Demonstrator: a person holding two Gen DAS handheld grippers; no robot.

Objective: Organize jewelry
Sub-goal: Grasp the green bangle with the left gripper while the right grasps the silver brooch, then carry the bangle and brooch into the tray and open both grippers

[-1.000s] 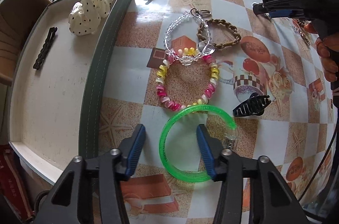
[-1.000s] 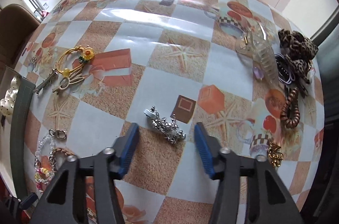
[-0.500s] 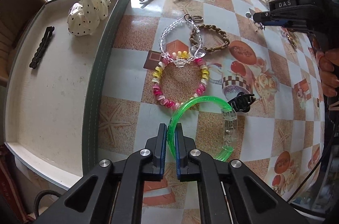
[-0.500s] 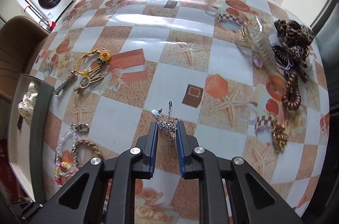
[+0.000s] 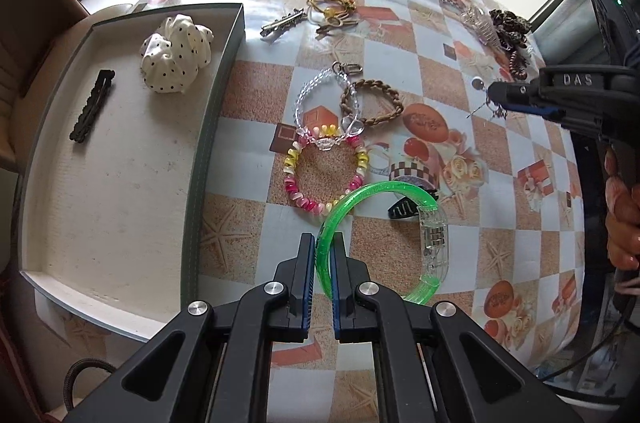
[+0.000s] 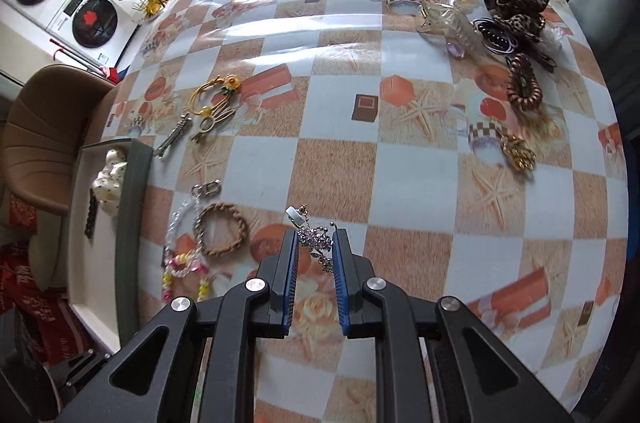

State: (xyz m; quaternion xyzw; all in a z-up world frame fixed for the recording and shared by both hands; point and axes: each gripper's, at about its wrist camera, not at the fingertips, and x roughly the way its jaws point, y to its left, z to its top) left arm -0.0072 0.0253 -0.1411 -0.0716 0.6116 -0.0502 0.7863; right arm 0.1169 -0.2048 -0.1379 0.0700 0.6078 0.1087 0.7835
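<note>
My left gripper (image 5: 323,255) is shut on the green translucent bangle (image 5: 404,189) and holds it lifted above the table. My right gripper (image 6: 315,249) is shut on a silver rhinestone hair clip (image 6: 316,242), raised off the table; it also shows in the left wrist view (image 5: 494,101). A grey tray (image 5: 200,159) at the left holds a white polka-dot scrunchie (image 5: 176,57) and a black hair clip (image 5: 92,105). A pink and yellow bead bracelet (image 5: 324,175), a clear bead bracelet (image 5: 320,103) and a brown braided bracelet (image 5: 372,101) lie on the table beside the tray.
A black claw clip (image 5: 404,209) lies under the bangle. A metal barrette (image 5: 282,21) and yellow hair ties (image 5: 332,7) lie farther back. Leopard scrunchies (image 6: 514,3), a brown spiral tie (image 6: 524,83), a clear claw clip (image 6: 452,23) and a gold piece (image 6: 518,153) lie at the right. A brown chair (image 6: 40,127) stands left.
Both grippers closed from open, the left on the green bangle, the right on the silver clip. Both then lifted their items off the table and pulled back.
</note>
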